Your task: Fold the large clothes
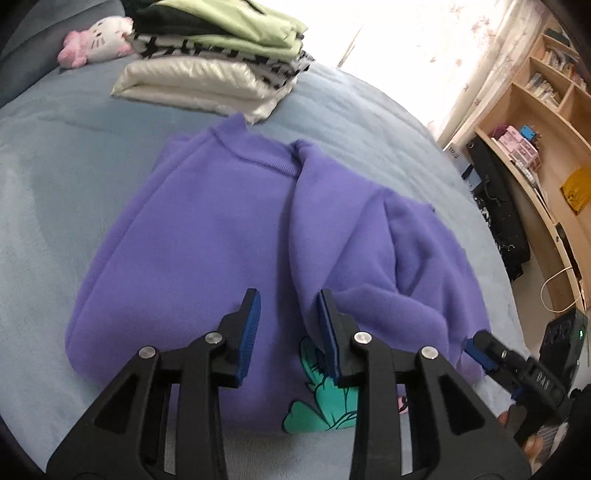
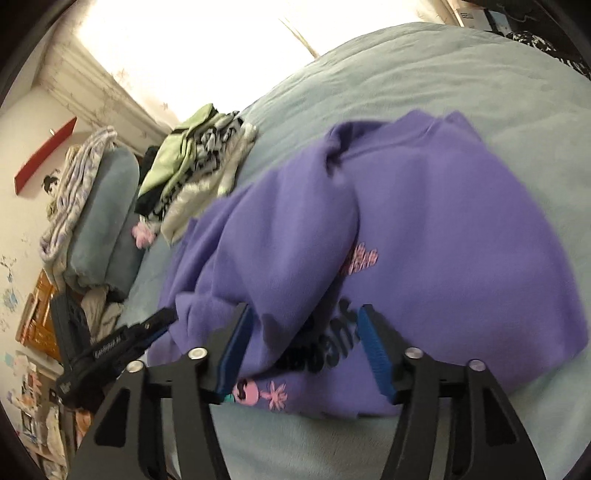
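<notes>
Sweatshirt (image 1: 207, 236), purple and partly folded, lies mid-bed (image 1: 55, 177) on the blue cover. Left gripper (image 1: 290, 325) hangs open just above its near hem; right gripper (image 2: 306, 347) is open too, fingers straddling a raised fold without gripping.

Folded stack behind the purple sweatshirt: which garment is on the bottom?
The glossy white garment. It lies directly on the blue blanket, under the black-and-white patterned piece, with the light green garment on top.
</notes>
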Demonstrator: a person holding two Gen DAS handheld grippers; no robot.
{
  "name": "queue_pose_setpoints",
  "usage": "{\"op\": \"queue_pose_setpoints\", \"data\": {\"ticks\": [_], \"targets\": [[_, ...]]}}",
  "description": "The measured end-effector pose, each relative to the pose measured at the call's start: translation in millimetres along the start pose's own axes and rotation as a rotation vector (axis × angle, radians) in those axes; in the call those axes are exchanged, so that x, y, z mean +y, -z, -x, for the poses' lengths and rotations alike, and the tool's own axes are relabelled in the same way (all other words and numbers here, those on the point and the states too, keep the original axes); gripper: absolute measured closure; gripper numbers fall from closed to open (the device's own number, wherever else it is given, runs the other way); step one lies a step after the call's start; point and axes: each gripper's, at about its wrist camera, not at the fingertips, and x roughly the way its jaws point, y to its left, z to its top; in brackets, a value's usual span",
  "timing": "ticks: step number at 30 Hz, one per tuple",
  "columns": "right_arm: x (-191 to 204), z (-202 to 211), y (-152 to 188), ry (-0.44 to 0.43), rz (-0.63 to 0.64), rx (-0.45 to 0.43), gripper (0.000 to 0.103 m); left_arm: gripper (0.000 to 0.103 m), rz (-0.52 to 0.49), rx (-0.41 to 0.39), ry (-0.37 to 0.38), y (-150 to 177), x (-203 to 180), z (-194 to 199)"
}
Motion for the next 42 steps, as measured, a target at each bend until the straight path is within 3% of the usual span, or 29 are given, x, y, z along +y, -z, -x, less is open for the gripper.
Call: {"op": "queue_pose_setpoints", "data": {"ticks": [5, 8, 9, 10, 11, 13, 18, 20, 22, 26, 29, 33, 38, 42], "targets": [[-1, -25, -36, -0.003, -0.013, 0.017, 0.038, 0.063, 0.010, 0.027, 0.056, -16, -3, -19], [4, -51, -56, -0.005, -0.006, 0.047, 0.039, 0.063, 0.046, 0.060, 0.058, -27, -3, -40], [6, -59, -58, 0.009, 0.009, 0.048, 0.054, 0.063, 0.053, 0.069, 0.055, -31, -5, -47], [11, -65, -61, 0.036, 0.053, 0.040, 0.083, 0.064, 0.047, 0.068, 0.040, -34, -7, -50], [15, -68, -62, 0.080, 0.094, 0.030, 0.092, 0.076, 0.030, 0.058, 0.000, -36, -10, -52], [10, -69, -60, 0.131, 0.106, -0.002, 0.092, 0.084, -0.008, 0.039, -0.046, -39, -14, -53], [-8, -76, -55, 0.150, 0.112, 0.001, 0.089, 0.084, -0.027, 0.032, -0.061, -34, -5, -63], [-9, -71, -56, 0.149, 0.097, 0.015, 0.080, 0.080, -0.030, 0.033, -0.040, -36, -5, -57], [-8, -56, -56, 0.164, 0.086, -0.002, 0.066, 0.069, -0.036, 0.019, -0.064, -39, -4, -45], [14, -24, -55, 0.226, 0.158, -0.128, 0.065, 0.065, -0.083, -0.078, -0.116, -42, -17, -14], [41, -16, -54, 0.189, 0.234, -0.176, 0.065, 0.065, -0.150, -0.163, -0.178, -44, -41, 2], [79, -42, -56, 0.146, 0.319, -0.155, 0.065, 0.065, -0.181, -0.212, -0.122, -45, -67, 10], [108, -98, -64, 0.152, 0.384, -0.117, 0.065, 0.068, -0.207, -0.125, -0.088, -47, -84, -33], [89, -136, -68, 0.246, 0.373, -0.081, 0.066, 0.074, -0.182, -0.037, -0.160, -44, -70, -74]]}}
